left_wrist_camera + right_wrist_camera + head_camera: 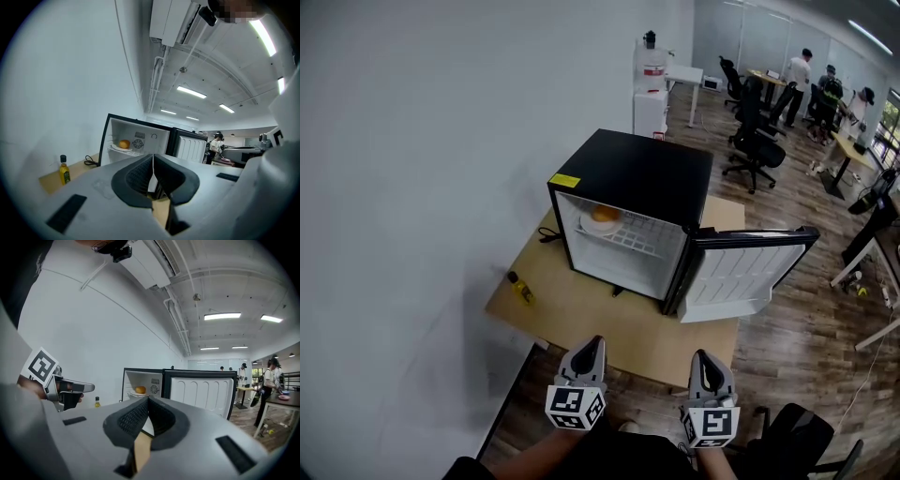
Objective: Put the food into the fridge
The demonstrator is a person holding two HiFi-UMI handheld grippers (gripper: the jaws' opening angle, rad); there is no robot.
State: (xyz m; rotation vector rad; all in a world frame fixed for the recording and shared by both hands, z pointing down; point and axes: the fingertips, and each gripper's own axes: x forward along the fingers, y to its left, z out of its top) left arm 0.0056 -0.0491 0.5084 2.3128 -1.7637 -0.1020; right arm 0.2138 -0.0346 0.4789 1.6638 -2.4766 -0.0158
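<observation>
- Food? Where?
- Round orange food [604,214] sits on a white plate [593,226] on the upper shelf of the open black mini fridge [642,173], which stands at the far edge of the wooden counter [581,323].
- Fingers?
- Left gripper [593,345] and right gripper [701,357] both have their fingers closed on nothing, off the counter's near edge.

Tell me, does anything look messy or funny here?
Nothing looks spilled or broken. The fridge door hangs wide open; food sits on the shelf inside, and a small yellow bottle stands alone on the table.
</observation>
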